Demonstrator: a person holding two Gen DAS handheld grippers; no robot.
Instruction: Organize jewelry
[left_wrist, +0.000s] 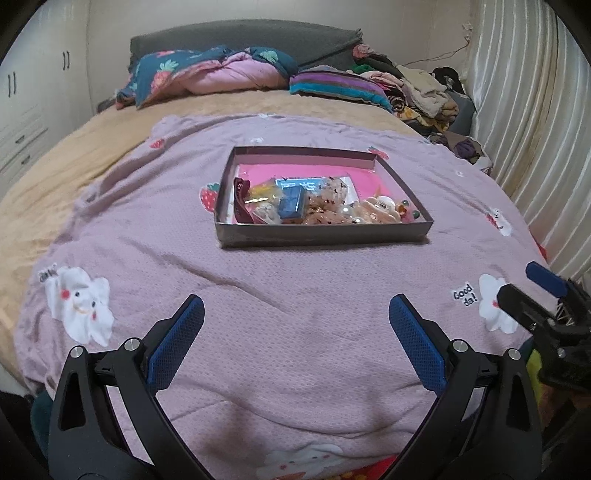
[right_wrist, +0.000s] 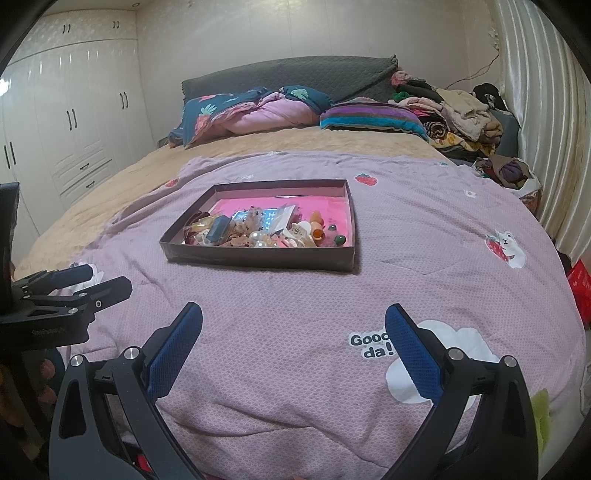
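On a bed spread with a lilac quilt (left_wrist: 295, 295), a shallow dark tray (left_wrist: 325, 232) sits near the middle, well ahead of both tongs. Its pink-lined floor holds a jumble of jewelry and hair pieces crowded toward the near wall: a dark red claw clip (left_wrist: 242, 201) at the left end, a small blue box (left_wrist: 291, 206) beside it, pearl beads (left_wrist: 349, 214), and a cream hair clip (left_wrist: 382, 208) toward the right. From the right wrist view the same tray (right_wrist: 258, 258) shows orange and green beads (right_wrist: 334, 236) loose at its right end.

The left tongs (left_wrist: 295, 321) hover low over the quilt with blue-padded fingers (left_wrist: 177, 343) spread wide, holding nothing. The right tongs (right_wrist: 293, 328) are likewise spread wide and empty, above a white cloud patch lettered "Good da!" (right_wrist: 369, 345). Each tool appears at the edge of the other's view, apart from the tray.

Beyond the quilt lie a tan blanket (right_wrist: 258, 147), a rumpled floral duvet (left_wrist: 207, 74), a striped pillow (left_wrist: 336, 86) and a heap of clothes (left_wrist: 417, 92) against a grey headboard (left_wrist: 243, 37). White wardrobes (right_wrist: 74, 122) line the left wall; pale curtains (left_wrist: 524, 110) hang at right.
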